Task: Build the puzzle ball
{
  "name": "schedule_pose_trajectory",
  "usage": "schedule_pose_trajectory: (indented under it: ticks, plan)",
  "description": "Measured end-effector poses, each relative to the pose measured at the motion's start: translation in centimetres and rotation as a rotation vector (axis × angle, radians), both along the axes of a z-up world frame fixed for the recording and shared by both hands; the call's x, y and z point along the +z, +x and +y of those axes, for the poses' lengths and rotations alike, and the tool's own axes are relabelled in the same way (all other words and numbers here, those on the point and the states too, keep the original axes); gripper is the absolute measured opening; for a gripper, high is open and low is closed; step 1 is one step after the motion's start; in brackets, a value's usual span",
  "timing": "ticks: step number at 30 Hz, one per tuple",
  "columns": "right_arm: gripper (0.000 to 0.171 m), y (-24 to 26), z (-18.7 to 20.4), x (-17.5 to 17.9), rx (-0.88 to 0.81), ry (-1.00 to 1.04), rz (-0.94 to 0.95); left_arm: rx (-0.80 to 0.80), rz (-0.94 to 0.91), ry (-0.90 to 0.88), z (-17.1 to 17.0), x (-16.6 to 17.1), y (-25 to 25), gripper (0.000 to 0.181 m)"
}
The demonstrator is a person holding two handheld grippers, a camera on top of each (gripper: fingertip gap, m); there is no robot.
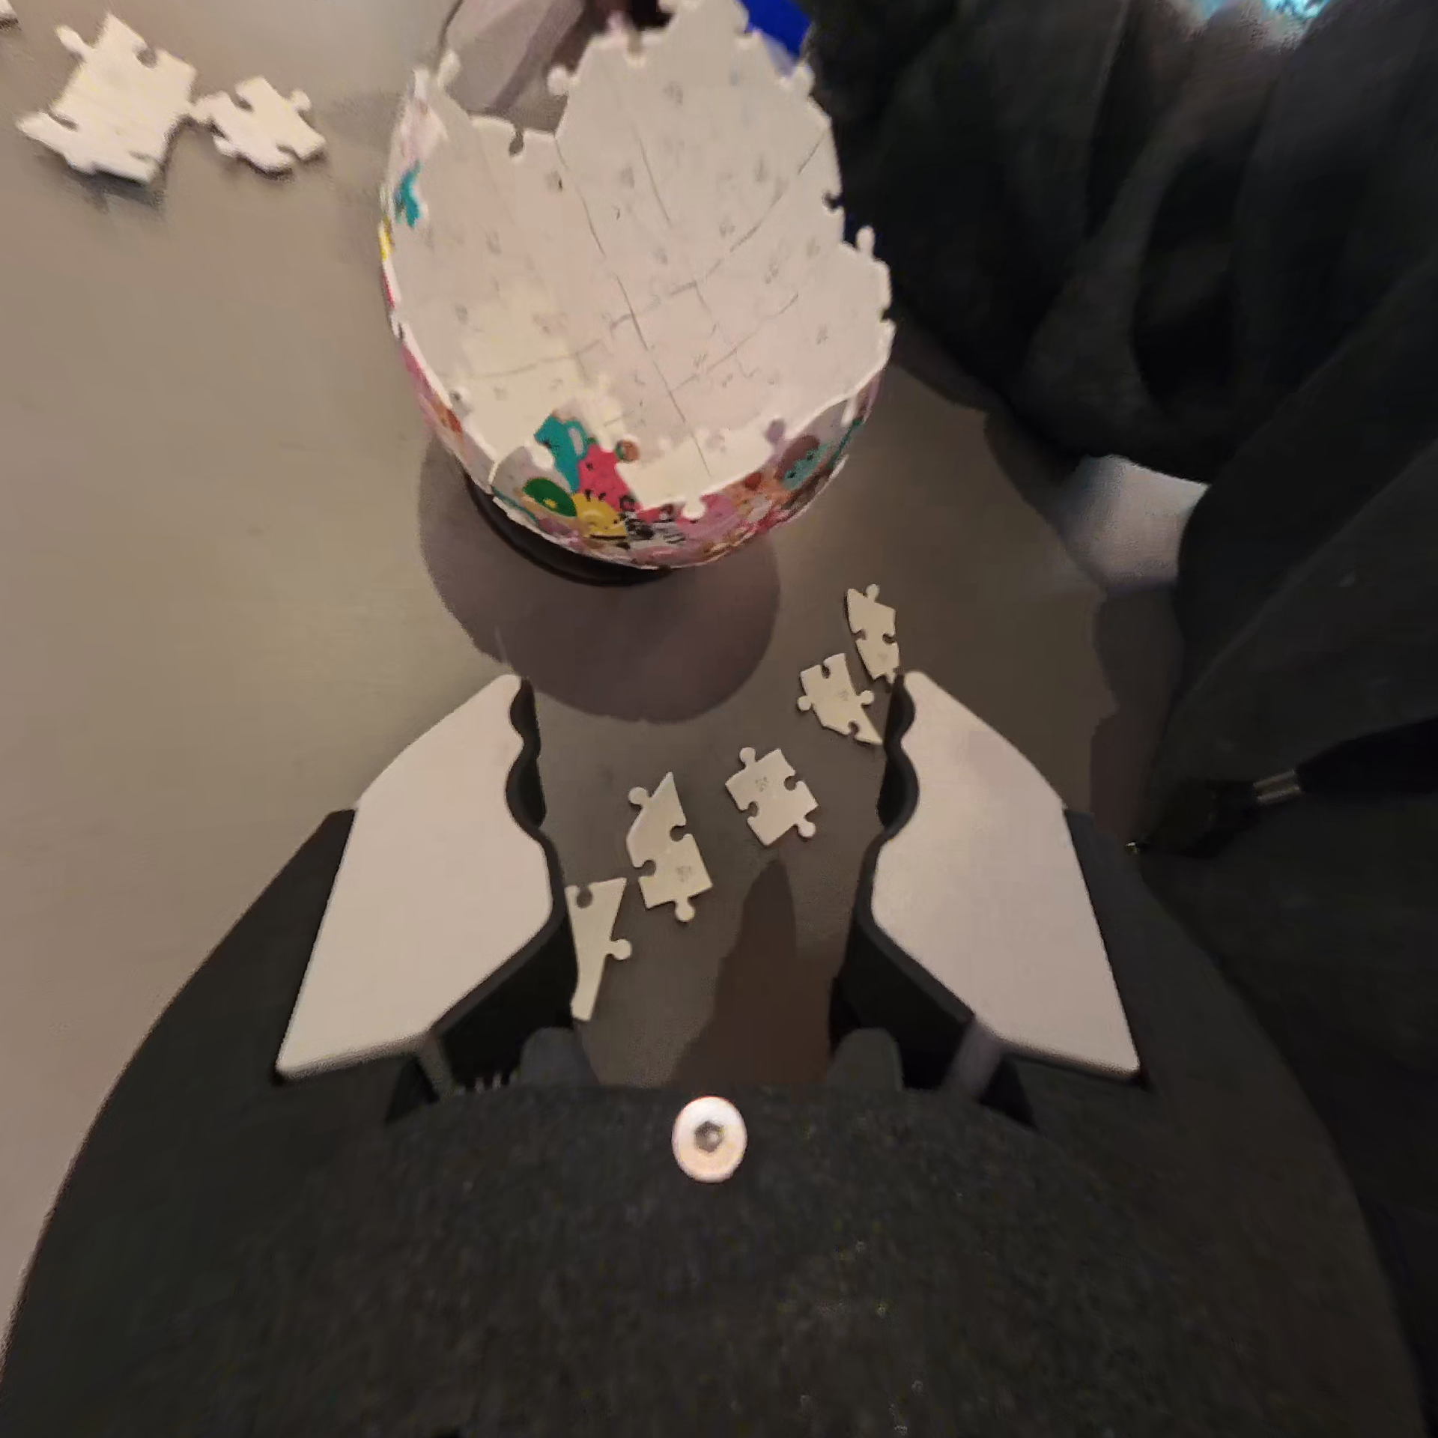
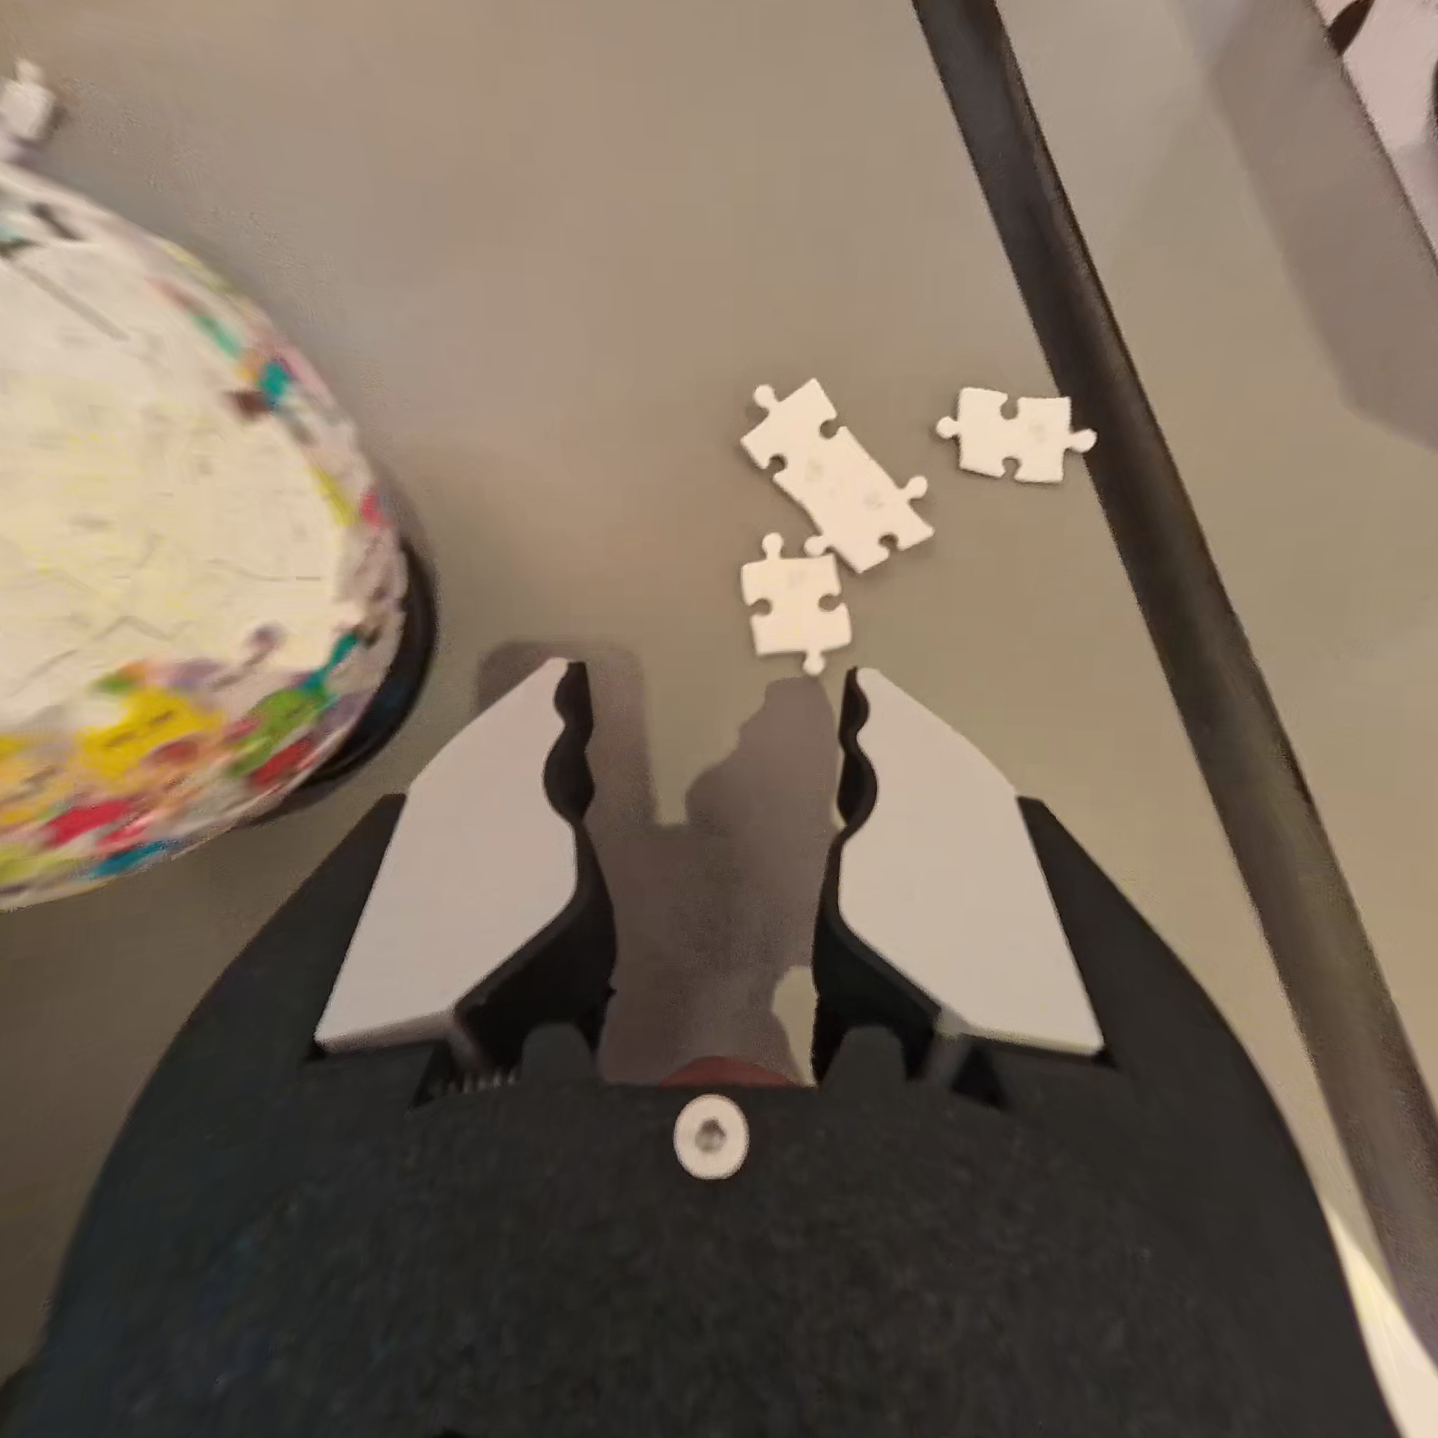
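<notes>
The partly built puzzle ball [image 1: 638,311] stands on a dark ring base on the grey table, open at the top, white inside and coloured outside. It shows blurred at the left of the right wrist view [image 2: 156,583]. My left gripper [image 1: 712,685] is open and empty just in front of the ball, above several loose white pieces [image 1: 770,794]. My right gripper [image 2: 712,673] is open and empty, right of the ball, just short of a single white piece [image 2: 794,607]. A joined strip of pieces [image 2: 840,482] and a joined pair [image 2: 1015,440] lie beyond it.
More joined white pieces [image 1: 117,101] lie at the far left of the table [image 1: 194,467]. A person's dark clothing [image 1: 1167,233] fills the right of the left wrist view. A black bar [image 2: 1128,467] crosses the right wrist view diagonally, over the table edge. The left gripper is farther from the single white piece [image 2: 794,607], some 25 cm, than the right, some 4 cm. My left wrist view [image 1: 266,125] looks at it from another angle.
</notes>
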State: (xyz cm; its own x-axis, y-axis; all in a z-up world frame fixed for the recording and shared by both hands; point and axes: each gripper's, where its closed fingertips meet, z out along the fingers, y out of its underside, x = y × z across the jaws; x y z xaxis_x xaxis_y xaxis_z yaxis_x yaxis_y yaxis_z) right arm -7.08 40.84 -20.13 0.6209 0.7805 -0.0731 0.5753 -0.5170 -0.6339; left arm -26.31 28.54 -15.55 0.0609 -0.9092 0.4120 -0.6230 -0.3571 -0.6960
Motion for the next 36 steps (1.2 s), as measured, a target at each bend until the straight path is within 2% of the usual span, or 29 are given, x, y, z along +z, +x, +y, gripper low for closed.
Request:
schedule_pose_trajectory:
  ticks: [6,7,8,9,14,16,18,19,22,23,26,29,31,33,36]
  plan:
    - [0.054,-0.9,3.0,-2.8,0.026,0.045,-0.121,0.049,-0.041,0.013,-1.9,1.6,-1.8,0.081]
    - [0.046,-0.9,3.0,-2.8,0.028,0.037,-0.12,0.058,-0.044,0.009,-2.0,1.6,-2.0,0.081]
    - [0.03,-0.9,2.8,-2.9,0.033,0.022,-0.124,0.067,-0.048,0.006,-2.2,1.7,-2.3,0.08]
    - [0.027,-0.8,2.7,-2.9,0.032,0.026,-0.137,0.074,-0.053,0.006,-2.3,1.9,-2.5,0.079]
    - [0.025,0.5,0.8,-2.6,-0.048,0.008,-0.181,0.127,-0.072,0.068,-2.4,3.0,-3.4,0.078]
    - [0.025,1.4,-0.7,-1.3,-0.097,0.04,-0.188,0.176,-0.061,0.119,-2.0,3.5,-4.2,0.077]
    - [0.022,2.3,-2.9,1.6,-0.171,0.092,-0.173,0.258,-0.026,0.191,-1.2,4.1,-6.0,0.072]
    - [0.0,2.7,-4.4,3.8,-0.214,0.132,-0.15,0.312,-0.003,0.23,-0.9,4.4,-7.4,0.069]
    - [0.0,1.5,-10.5,10.8,-0.301,0.273,-0.006,0.485,0.048,0.351,-0.8,5.2,-13.0,0.064]
    - [0.0,1.3,-12.5,11.9,-0.328,0.316,-0.019,0.538,0.062,0.365,-1.2,5.1,-14.8,0.064]
    - [0.0,1.5,-17.6,9.2,-0.376,0.258,-0.18,0.601,0.098,0.319,-3.7,3.2,-17.3,0.064]
    - [0.001,2.4,-20.9,7.0,-0.427,0.239,-0.156,0.549,0.032,0.253,-6.9,2.0,-14.6,0.064]
    - [0.016,1.8,-20.7,7.5,-0.384,0.306,-0.08,0.489,-0.017,0.242,-8.5,1.9,-12.2,0.064]
    - [0.02,1.4,-18.7,7.4,-0.276,0.364,-0.077,0.42,-0.015,0.222,-9.7,1.6,-10.4,0.065]
    - [0.052,1.5,-14.1,5.5,-0.121,0.336,-0.116,0.343,0.021,0.218,-10.9,1.5,-9.2,0.067]
